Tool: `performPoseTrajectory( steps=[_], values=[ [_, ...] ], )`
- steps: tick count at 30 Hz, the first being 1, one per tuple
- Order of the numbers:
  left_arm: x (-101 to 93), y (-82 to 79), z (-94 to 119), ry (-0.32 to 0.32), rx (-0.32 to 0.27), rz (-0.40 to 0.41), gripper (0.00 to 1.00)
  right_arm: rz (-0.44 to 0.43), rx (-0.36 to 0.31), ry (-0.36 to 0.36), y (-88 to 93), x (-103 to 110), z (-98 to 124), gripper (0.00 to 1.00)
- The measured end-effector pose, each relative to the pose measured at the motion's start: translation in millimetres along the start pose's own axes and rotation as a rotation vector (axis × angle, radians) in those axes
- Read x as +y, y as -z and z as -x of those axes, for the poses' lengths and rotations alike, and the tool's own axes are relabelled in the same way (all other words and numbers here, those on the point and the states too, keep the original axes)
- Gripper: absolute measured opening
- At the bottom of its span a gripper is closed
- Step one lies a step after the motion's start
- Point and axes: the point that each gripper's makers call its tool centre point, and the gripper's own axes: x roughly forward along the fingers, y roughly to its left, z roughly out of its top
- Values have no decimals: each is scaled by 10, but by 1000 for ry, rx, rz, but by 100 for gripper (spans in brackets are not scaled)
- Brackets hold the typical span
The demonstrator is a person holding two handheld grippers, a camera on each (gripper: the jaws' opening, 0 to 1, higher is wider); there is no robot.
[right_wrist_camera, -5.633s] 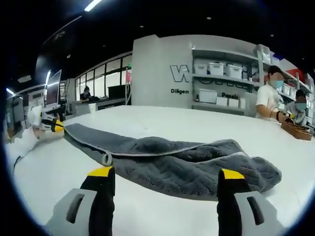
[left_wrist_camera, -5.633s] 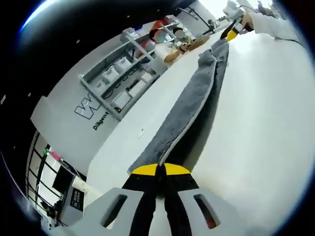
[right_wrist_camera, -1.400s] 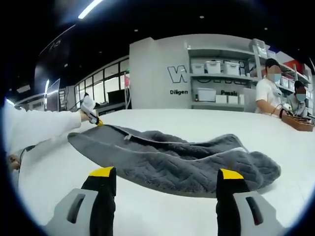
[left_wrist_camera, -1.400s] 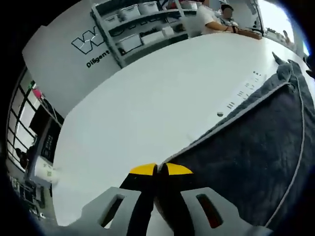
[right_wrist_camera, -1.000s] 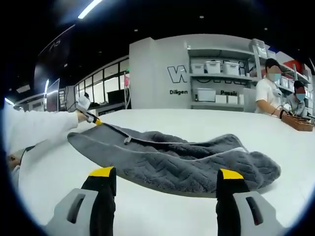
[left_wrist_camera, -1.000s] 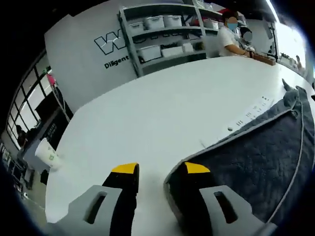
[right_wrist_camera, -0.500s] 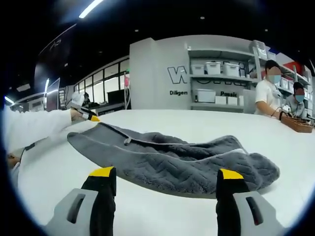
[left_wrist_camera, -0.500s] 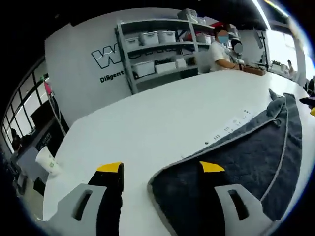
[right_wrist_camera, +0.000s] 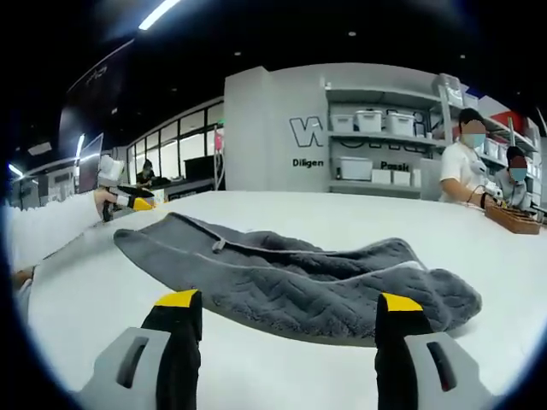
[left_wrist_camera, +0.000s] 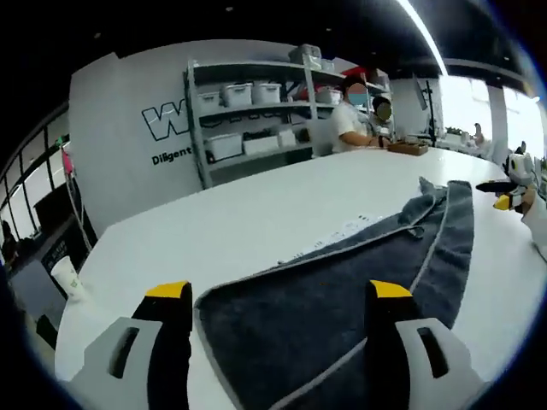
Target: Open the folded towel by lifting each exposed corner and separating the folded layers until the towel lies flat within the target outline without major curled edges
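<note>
Grey towel [left_wrist_camera: 342,290] between spread left gripper [left_wrist_camera: 278,295]

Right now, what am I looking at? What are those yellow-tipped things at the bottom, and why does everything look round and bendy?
Those are claws, and a person holds one in each hand. A small camera rides on each claw and looks forward between its two jaws, and its lens bends the picture into a circle.

In the left gripper view you see the left claw, with its jaws wide apart. In the right gripper view you see the right claw, also wide apart. Neither one is holding anything.

Between them, on a big white table, lies a grey towel. One end lies fairly flat near the left claw; the end near the right claw is bunched and rumpled.

Far behind are shelves with white boxes, and people at the table.
</note>
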Motion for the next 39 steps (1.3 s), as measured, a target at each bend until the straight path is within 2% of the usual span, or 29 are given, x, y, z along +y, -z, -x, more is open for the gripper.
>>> performPoseTrajectory(
  steps=[5, 8, 12, 14, 17, 20, 27, 30, 32, 39],
  values=[
    [-369, 7, 186, 58, -21, 9, 90, 2, 11, -3, 44, 14, -23, 83],
    [-584, -14, 334, 88, -58, 22, 93, 2, 10, -8, 48, 24, -33, 83],
    [-774, 5, 484, 123, -100, 63, 97, 2, -7, -6, 27, 35, -36, 83],
    [-836, 39, 529, 133, -102, 65, 99, 1, -15, -5, 18, 34, -39, 83],
    [-942, 135, 635, 141, -90, 27, 99, 3, -23, -1, 13, 26, -42, 83],
    [-1003, 200, 697, 156, -93, 3, 100, 5, -23, 5, 29, 18, -48, 83],
    [-1078, 278, 845, 169, -123, 21, 100, 11, -23, 15, 94, -23, -81, 83],
    [-1040, 285, 926, 156, -133, 15, 100, 9, -32, 18, 102, -32, -87, 83],
    [-1039, 272, 990, 168, -161, 40, 100, 4, -42, 18, 95, -30, -82, 84],
    [-867, 405, 1137, 139, -149, 56, 100, -4, -75, 23, 63, -70, -63, 84]
  ],
)
